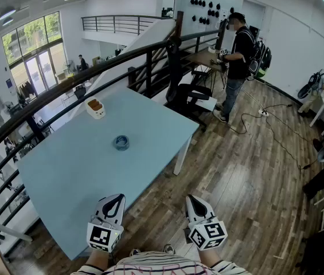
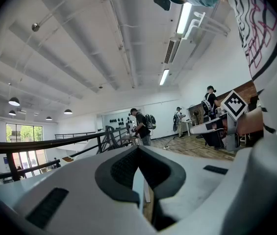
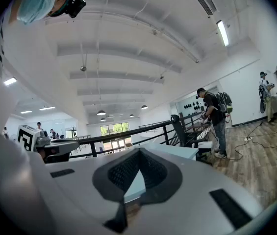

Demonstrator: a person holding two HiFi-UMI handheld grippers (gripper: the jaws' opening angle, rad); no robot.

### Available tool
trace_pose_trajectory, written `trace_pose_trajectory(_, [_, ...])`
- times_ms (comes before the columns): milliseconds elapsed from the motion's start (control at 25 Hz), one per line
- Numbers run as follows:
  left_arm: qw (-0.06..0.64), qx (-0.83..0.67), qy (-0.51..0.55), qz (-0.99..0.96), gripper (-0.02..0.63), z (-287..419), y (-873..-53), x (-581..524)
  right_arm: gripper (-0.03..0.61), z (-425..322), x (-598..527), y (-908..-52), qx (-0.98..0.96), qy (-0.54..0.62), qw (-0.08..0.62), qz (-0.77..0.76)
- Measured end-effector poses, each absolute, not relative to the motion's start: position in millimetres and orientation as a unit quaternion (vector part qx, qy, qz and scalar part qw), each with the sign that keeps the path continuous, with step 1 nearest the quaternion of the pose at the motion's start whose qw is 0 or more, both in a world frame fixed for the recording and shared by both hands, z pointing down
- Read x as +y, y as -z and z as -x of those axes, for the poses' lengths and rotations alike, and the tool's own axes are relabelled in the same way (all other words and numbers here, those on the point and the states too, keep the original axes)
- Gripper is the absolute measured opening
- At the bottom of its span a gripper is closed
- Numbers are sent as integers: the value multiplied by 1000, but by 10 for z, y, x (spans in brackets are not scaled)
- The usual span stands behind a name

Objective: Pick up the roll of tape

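A small blue roll of tape (image 1: pixel 121 142) lies flat near the middle of the light blue table (image 1: pixel 70 176). My left gripper (image 1: pixel 111 202) hovers over the table's near corner, jaws shut and empty, well short of the roll. My right gripper (image 1: pixel 194 204) is held beside the table over the wooden floor, also shut with nothing in it. Both point level toward the far end of the room. In the left gripper view the shut jaws (image 2: pixel 138 153) fill the lower frame; the right gripper view shows the same for its jaws (image 3: pixel 138 154). Neither gripper view shows the roll.
A small white box with a brown top (image 1: pixel 95 108) sits at the table's far side. A black railing (image 1: pixel 93 76) runs along the table's left and far edges. A black chair (image 1: pixel 187 96) and a standing person (image 1: pixel 236 62) are beyond the table; cables (image 1: pixel 276 133) trail on the floor.
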State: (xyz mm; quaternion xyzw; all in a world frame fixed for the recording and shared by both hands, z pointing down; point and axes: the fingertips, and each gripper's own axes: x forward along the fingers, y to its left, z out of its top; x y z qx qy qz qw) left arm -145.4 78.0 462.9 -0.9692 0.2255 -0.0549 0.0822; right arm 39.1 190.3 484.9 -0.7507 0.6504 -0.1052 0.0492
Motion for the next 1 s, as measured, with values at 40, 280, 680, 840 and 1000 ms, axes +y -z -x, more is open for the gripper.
trace_pose_trajectory(40, [81,227,54,969,25,1424,-4624,786,26,-413,1902,-4849,653,106,48,748])
trace_pose_trajectory(280, [64,218,54,972,26,1161,-4698,881,29,-601,1909,-4888,669,112,53,733])
trace_pose_trajectory(680, [37,246,83,965,207,767,-4990,1042,189,-1041,1877,-5078,693,130,50,708])
trace_pose_trajectory(840, [32,266,96,959,210,741,-5059,1121,189,-1152,1859,-5143,703,140,52,695])
trace_pose_trajectory(1000, [28,282,110,953,210,754,-5114,1109,189,-1192,1788,-5186,713,148,54,684])
